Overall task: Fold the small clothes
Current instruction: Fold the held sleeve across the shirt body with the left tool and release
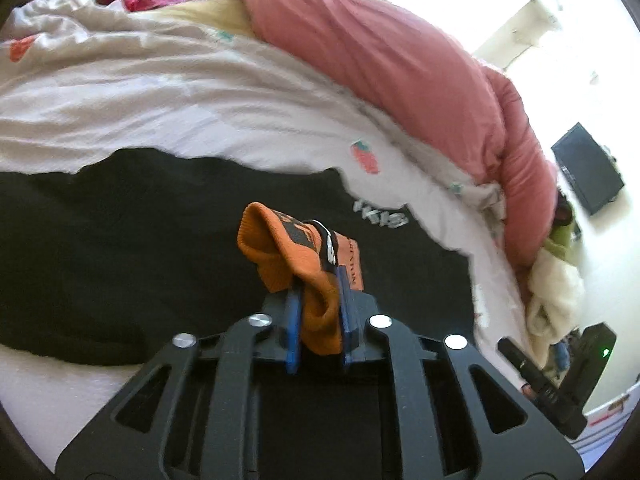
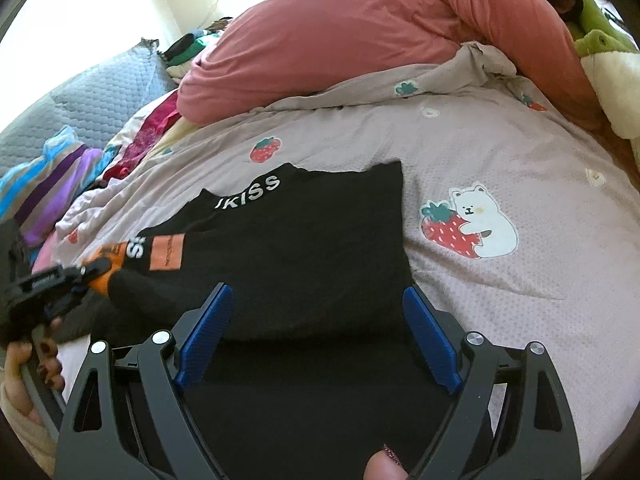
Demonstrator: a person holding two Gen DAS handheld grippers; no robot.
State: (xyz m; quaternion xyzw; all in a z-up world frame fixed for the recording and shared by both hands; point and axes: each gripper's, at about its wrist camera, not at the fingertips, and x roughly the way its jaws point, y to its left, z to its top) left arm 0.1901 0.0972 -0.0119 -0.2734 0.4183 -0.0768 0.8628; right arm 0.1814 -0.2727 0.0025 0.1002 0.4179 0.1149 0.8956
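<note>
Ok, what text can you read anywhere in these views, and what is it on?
"JKISS": white letters on the black garment, first letter uncertain.
"SS": white letters on the sleeve near the orange cuff, partly hidden.
Orange patch: print too small to read.
Nothing else legible.

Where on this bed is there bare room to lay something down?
Open sheet lies right of the black garment, around the bear print, below the pink duvet. The left side is crowded with striped clothes.

Ribbed orange knit cuff [image 1: 280, 248]; matt black cloth garment [image 2: 304, 240]; dimpled cotton bedsheet [image 2: 520, 152].
</note>
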